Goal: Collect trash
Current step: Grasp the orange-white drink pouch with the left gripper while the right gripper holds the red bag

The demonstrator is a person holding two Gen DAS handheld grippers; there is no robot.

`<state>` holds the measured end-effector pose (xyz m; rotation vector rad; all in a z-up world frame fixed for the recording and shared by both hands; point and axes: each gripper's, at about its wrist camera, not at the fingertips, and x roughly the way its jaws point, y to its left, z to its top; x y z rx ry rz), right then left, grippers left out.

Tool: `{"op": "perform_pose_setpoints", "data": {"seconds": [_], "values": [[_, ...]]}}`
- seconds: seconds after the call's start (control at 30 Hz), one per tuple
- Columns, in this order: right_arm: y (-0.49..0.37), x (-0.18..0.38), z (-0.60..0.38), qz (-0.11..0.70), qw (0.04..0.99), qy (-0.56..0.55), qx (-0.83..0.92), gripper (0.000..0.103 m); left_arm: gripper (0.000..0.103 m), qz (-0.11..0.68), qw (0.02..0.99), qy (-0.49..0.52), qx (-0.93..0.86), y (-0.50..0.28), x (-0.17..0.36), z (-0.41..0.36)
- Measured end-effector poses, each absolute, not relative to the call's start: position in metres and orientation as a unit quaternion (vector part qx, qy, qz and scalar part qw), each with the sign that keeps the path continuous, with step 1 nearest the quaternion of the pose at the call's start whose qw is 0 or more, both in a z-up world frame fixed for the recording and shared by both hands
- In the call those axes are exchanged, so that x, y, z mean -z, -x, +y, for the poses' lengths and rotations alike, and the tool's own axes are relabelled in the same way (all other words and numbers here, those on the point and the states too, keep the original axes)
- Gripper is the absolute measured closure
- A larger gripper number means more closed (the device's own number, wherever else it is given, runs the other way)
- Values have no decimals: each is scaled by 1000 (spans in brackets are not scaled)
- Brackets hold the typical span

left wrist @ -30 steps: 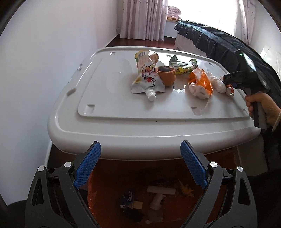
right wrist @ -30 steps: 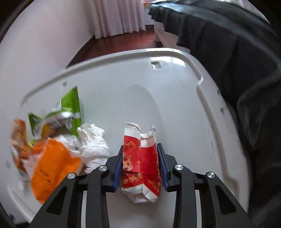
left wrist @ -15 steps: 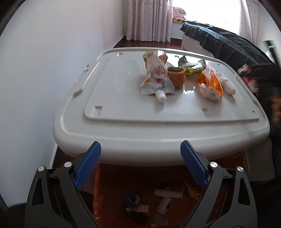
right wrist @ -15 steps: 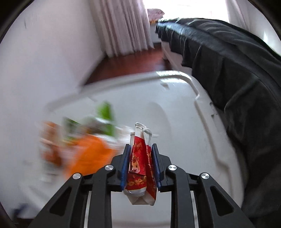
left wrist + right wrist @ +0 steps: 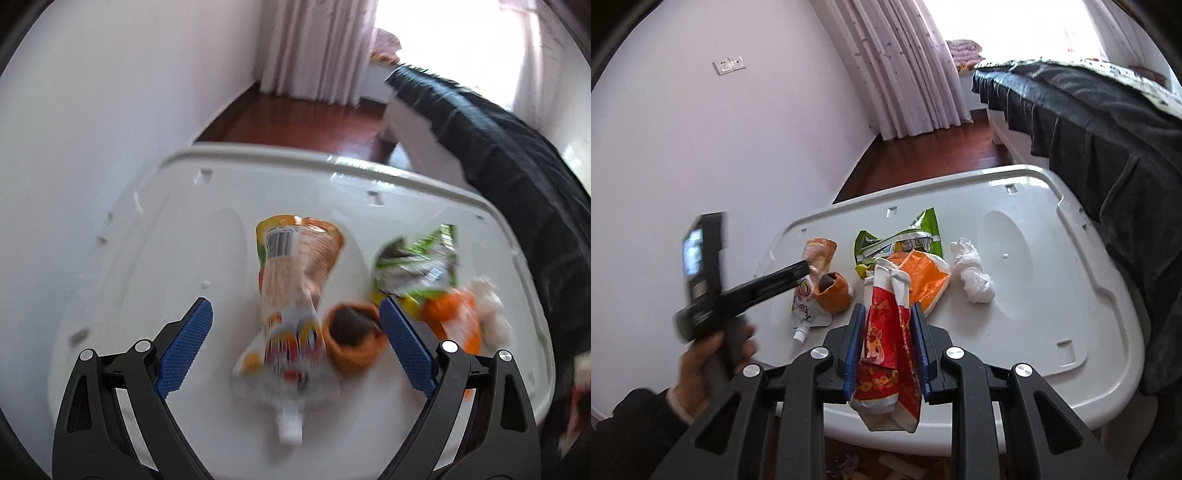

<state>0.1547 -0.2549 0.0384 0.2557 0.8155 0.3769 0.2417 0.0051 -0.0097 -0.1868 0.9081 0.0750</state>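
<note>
The crumpled red paper packet [image 5: 886, 350] has been lifted off the white plastic table [image 5: 1052, 295] — clamped in the right gripper [image 5: 886, 354]; the left gripper [image 5: 295, 347], wide open and empty, has been swung over the spouted foil pouch [image 5: 291, 314].

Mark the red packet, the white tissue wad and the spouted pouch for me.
red packet [image 5: 886, 339], right wrist view, on its printed face between the blue pads.
white tissue wad [image 5: 971, 275], right wrist view, on its crumpled middle.
spouted pouch [image 5: 291, 295], left wrist view, on its blurred body.
</note>
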Motion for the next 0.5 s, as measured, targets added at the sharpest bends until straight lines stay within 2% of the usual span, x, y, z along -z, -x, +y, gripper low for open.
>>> {"op": "perform_pose_setpoints", "data": {"seconds": [0.2, 0.23, 0.27, 0.3, 0.33, 0.4, 0.5], "values": [[-163, -44, -260, 386, 892, -136, -192, 78, 14, 507, 857, 50, -76, -284, 55, 13], [-165, -44, -262, 387, 891, -140, -192, 78, 17, 503, 860, 39, -80, -282, 58, 13], [-167, -44, -264, 387, 891, -142, -190, 78, 32, 498, 863, 35, -79, -280, 60, 15], [-169, -45, -265, 387, 891, -143, -189, 78, 39, 491, 867, 34, -82, -277, 61, 16], [-170, -45, -266, 386, 891, -147, -189, 78, 59, 479, 873, 22, -86, -274, 60, 18], [-172, -44, -268, 387, 890, -154, -187, 78, 68, 469, 880, 18, -72, -269, 58, 21], [-173, -42, -267, 392, 889, -151, -185, 78, 70, 456, 888, 16, -62, -258, 52, 24]]}}
